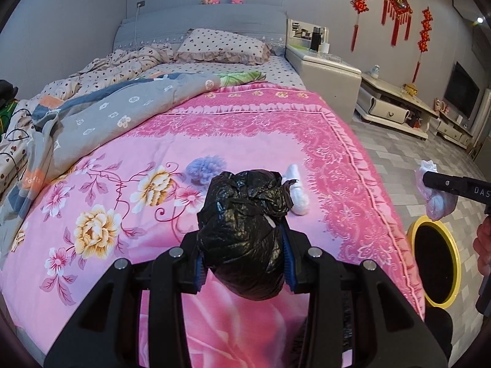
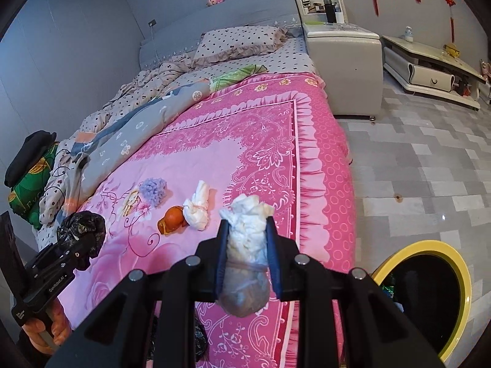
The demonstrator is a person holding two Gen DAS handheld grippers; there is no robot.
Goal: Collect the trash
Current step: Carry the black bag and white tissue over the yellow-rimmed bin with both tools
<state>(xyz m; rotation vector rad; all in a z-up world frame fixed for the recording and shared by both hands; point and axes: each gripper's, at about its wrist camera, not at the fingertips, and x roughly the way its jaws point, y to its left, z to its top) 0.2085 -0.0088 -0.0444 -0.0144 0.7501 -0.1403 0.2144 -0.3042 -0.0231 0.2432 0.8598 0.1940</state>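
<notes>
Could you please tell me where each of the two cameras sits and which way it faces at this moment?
Left wrist: on the left claw, looking down the bed toward the headboard; its claw grips a black bag; the right claw shows at the right edge.
Right wrist: on the right claw, facing likewise, gripping a white bag; the left claw and a hand show lower left.
Shared: bed, yellow-rimmed bin, purple pom-pom.

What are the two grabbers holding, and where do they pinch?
Left gripper pinches a knotted black bag around its middle. Right gripper pinches a knotted white bag around its middle.
</notes>
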